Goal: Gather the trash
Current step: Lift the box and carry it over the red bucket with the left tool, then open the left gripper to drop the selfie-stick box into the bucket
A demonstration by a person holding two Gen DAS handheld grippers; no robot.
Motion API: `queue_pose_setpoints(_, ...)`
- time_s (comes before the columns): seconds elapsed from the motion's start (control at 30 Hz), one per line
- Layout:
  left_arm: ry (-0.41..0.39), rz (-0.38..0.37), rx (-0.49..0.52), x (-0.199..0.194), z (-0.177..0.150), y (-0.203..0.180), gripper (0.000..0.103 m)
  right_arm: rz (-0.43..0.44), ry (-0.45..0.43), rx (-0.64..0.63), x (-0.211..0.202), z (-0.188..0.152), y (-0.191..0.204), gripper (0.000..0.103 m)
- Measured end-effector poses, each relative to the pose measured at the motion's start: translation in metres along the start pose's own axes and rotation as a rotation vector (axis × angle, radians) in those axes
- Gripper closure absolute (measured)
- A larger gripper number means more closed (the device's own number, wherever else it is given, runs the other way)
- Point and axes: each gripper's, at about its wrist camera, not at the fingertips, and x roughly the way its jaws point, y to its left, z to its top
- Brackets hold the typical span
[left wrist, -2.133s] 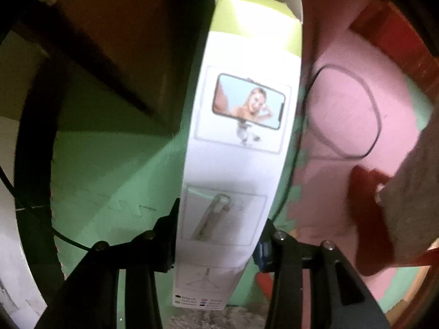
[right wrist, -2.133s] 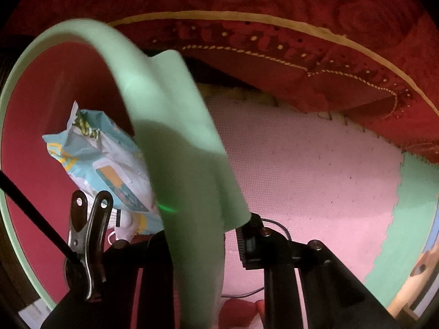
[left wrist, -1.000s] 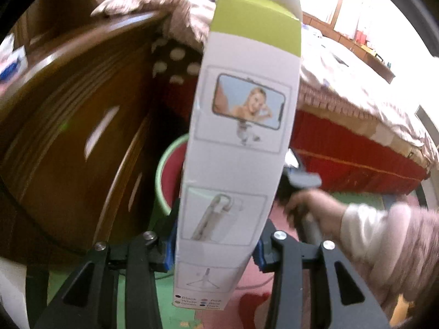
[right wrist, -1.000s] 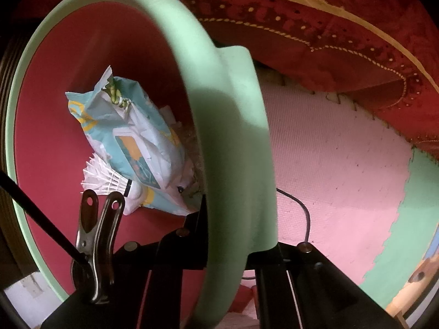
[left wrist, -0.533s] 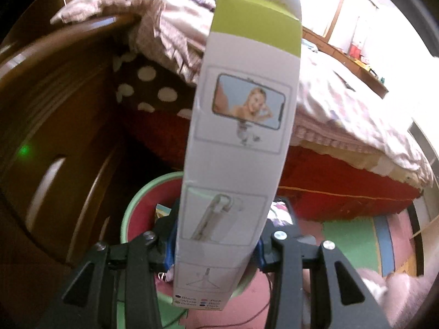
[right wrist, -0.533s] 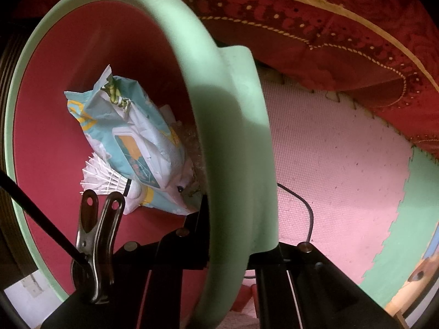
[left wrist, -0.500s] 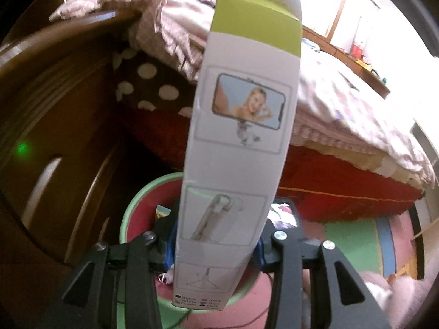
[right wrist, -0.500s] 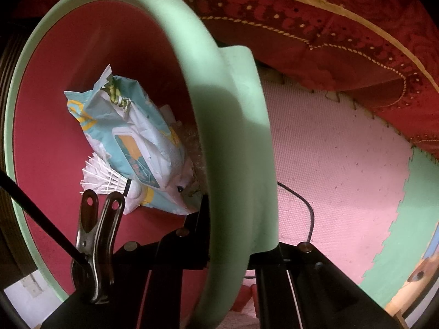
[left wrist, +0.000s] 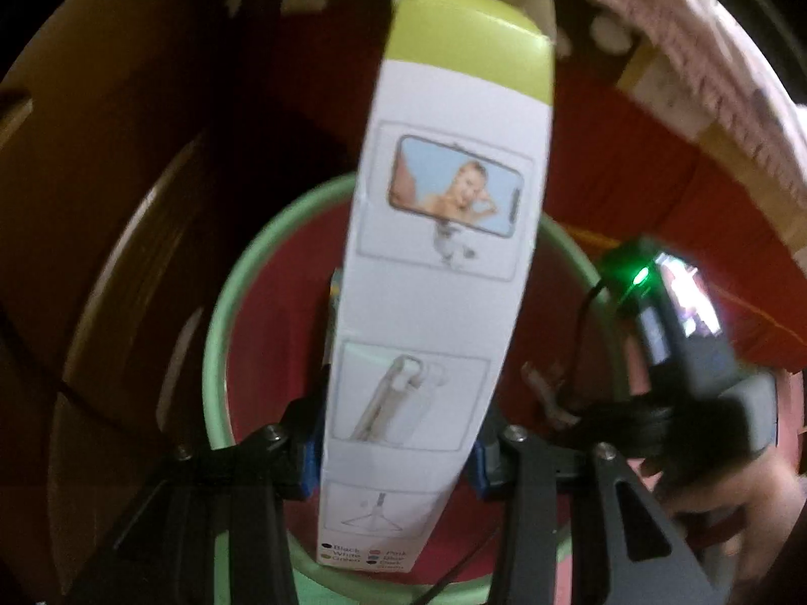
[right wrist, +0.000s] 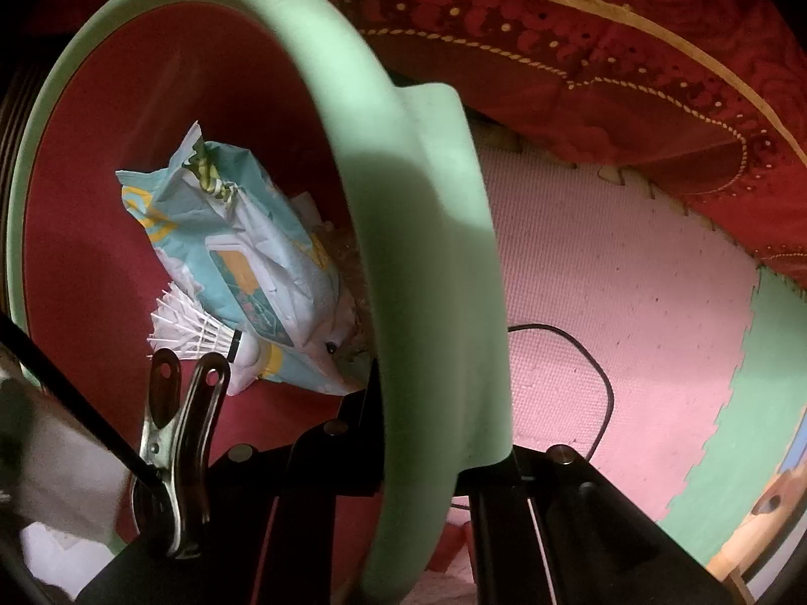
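Observation:
A tall white carton with a lime-green top stands upright in my left gripper, whose blue pads press its lower sides. Below and behind it sits the round bin, red inside with a pale green rim. My right gripper is shut on that green rim, pointing down at it. Inside the bin lie a crumpled blue and white wrapper and a white shuttlecock. The other hand-held gripper, with a green light on it, shows at the bin's right edge in the left wrist view.
Dark wooden furniture rises left of the bin. A bed with a red skirt and a pink cover runs behind and right. The floor is pink foam mat and green foam mat, crossed by a black cable.
The left gripper has come down and tilted toward the bin with the carton, so the bin now fills the view beneath it. The right gripper has stayed on the rim.

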Motion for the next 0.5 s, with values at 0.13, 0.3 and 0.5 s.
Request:
queue_pose_setpoints(0.13, 0.021, 0.017, 0.006, 0.006, -0.005, 0.003, 0.058, 0.0, 0.001, 0.002, 0.0, 0.0, -0.001, 0.092)
queue_pose_setpoints(0.3, 0.042, 0.03, -0.003, 0.006, -0.008, 0.006, 0.047, -0.005, 0.002, 0.003, 0.001, 0.0, 0.0, 0.092)
queue_pose_setpoints(0.5, 0.047, 0.035, -0.017, -0.009, -0.018, 0.003, 0.043, -0.012, 0.006, 0.005, 0.002, 0.0, 0.003, 0.092)
